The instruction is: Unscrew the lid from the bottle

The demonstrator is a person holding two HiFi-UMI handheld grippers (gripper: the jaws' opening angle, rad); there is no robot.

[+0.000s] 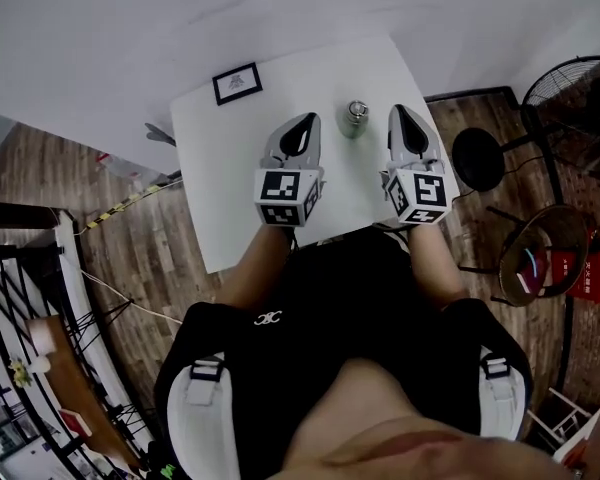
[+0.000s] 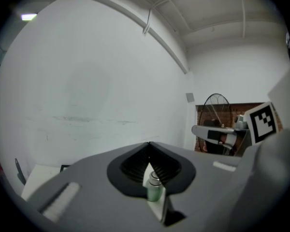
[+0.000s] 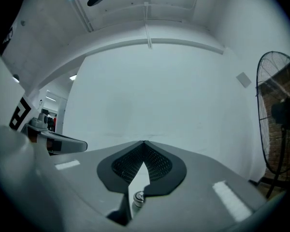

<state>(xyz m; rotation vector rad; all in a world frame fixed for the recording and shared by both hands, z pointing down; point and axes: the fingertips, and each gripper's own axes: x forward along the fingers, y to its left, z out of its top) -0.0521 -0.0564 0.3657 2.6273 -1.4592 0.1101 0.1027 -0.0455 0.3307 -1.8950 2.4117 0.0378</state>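
Note:
A small green bottle (image 1: 355, 119) with a silver lid stands upright on the white table (image 1: 220, 168), toward its far edge. My left gripper (image 1: 305, 120) lies just left of the bottle and my right gripper (image 1: 401, 111) just right of it; neither touches it. Both have their jaws shut with nothing between them. In the left gripper view the bottle (image 2: 153, 187) shows through the narrow slit below the shut left gripper (image 2: 149, 143). In the right gripper view only the bottle's lid (image 3: 138, 197) peeks out below the shut right gripper (image 3: 144, 142).
A small black-framed picture (image 1: 237, 83) lies on the table's far left corner. Right of the table stand a black round stool (image 1: 477, 158) and a floor fan (image 1: 580, 118). A white wall runs behind the table. The person's legs fill the near side.

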